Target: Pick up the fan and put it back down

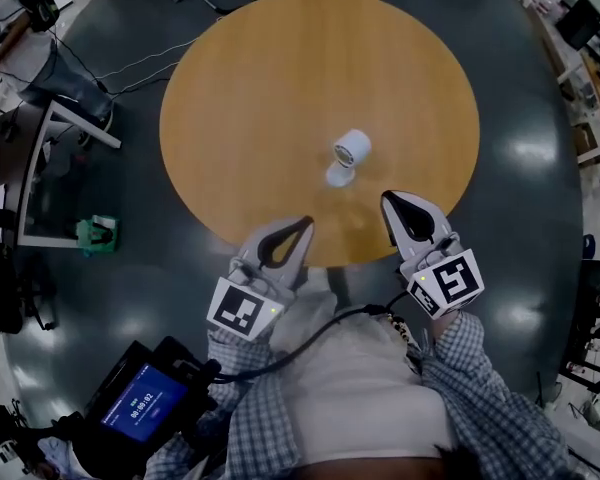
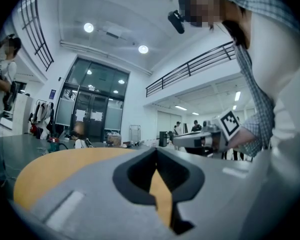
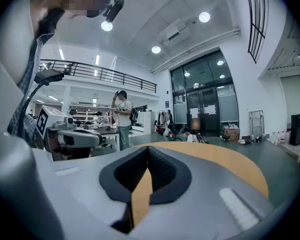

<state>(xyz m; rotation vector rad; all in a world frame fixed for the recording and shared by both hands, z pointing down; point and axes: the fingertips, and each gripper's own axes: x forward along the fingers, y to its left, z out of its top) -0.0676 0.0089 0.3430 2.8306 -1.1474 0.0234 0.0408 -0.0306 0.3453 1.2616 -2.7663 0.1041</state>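
A small white fan (image 1: 348,154) stands on the round wooden table (image 1: 280,98), right of its middle, with its round head tipped over a white base. My left gripper (image 1: 307,222) hangs at the table's near edge, below and left of the fan, its jaw tips touching and nothing between them. My right gripper (image 1: 388,199) is just below and right of the fan, also shut and empty, clear of it. In the left gripper view the jaws (image 2: 156,152) meet over the tabletop; in the right gripper view the jaws (image 3: 148,150) meet likewise. Neither gripper view shows the fan.
A green object (image 1: 98,236) sits on the dark floor left of the table, beside a desk (image 1: 40,168). A device with a blue screen (image 1: 145,403) hangs at my lower left. Cables run across the floor at the far left. People stand in the hall beyond.
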